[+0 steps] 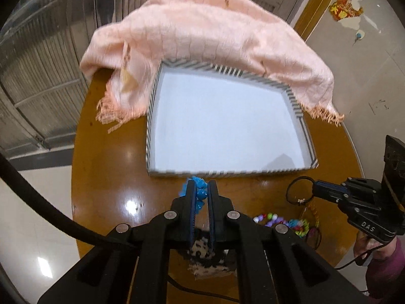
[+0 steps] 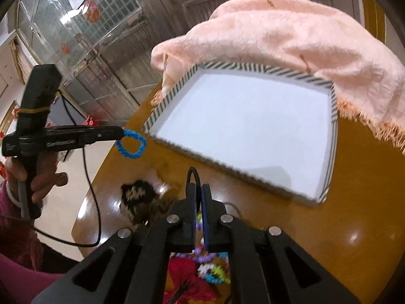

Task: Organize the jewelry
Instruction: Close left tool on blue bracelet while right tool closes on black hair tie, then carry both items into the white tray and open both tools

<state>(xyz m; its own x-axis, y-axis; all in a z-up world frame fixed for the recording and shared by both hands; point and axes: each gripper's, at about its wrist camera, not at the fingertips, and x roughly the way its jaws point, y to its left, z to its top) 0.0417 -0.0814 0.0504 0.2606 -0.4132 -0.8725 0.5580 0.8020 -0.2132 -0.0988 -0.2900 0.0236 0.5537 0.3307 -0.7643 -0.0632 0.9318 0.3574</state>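
My left gripper is shut on a blue beaded bracelet, held above the brown table just in front of the near wall of a striped box with a white floor. From the right wrist view that bracelet hangs as a loop off the left gripper, left of the box. My right gripper is shut on a thin black cord ring; in the left wrist view the ring dangles with a small charm from the right gripper.
A pink fringed scarf drapes over the box's far wall. Colourful bead jewelry lies on the round table at the right, near a black-and-cream scrunchie and red fabric.
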